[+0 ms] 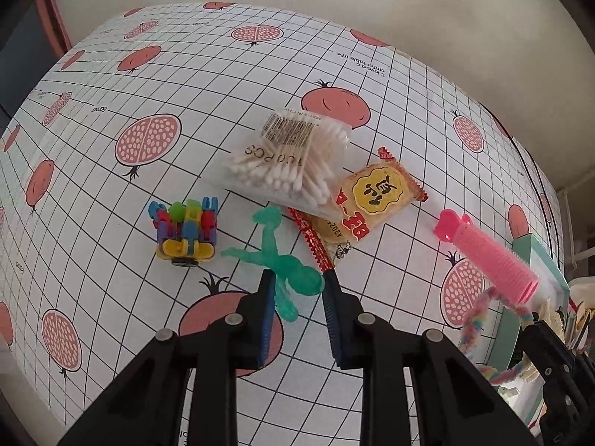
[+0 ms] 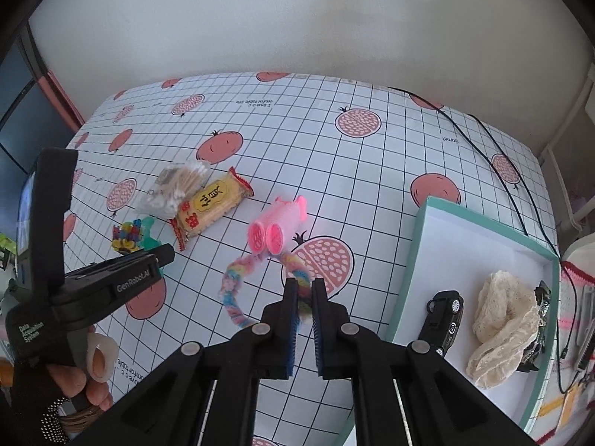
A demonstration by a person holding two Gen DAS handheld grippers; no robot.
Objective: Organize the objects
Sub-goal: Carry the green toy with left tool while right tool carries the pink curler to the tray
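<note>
The right hand-held gripper (image 2: pixel 305 290) pinches the soft, fuzzy rainbow rope (image 2: pixel 232 297) low in the frame, while the left hand-held gripper (image 1: pixel 295 284) squeezes the squishy green toy man (image 1: pixel 286 264).

A home room: a surface (image 2: pixel 372 186) under a fruit-print cloth against a plain wall (image 2: pixel 297 18), toys and snacks on it.

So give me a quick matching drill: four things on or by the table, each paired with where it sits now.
1 green stretchy figure
2 rainbow fuzzy rope
3 black toy car
4 cotton swab bag

A inside the teal box
B between the left gripper pads
C pinched in the right gripper
D overlapping the yellow snack packet

Pairs: 1-B, 2-C, 3-A, 4-D
</note>
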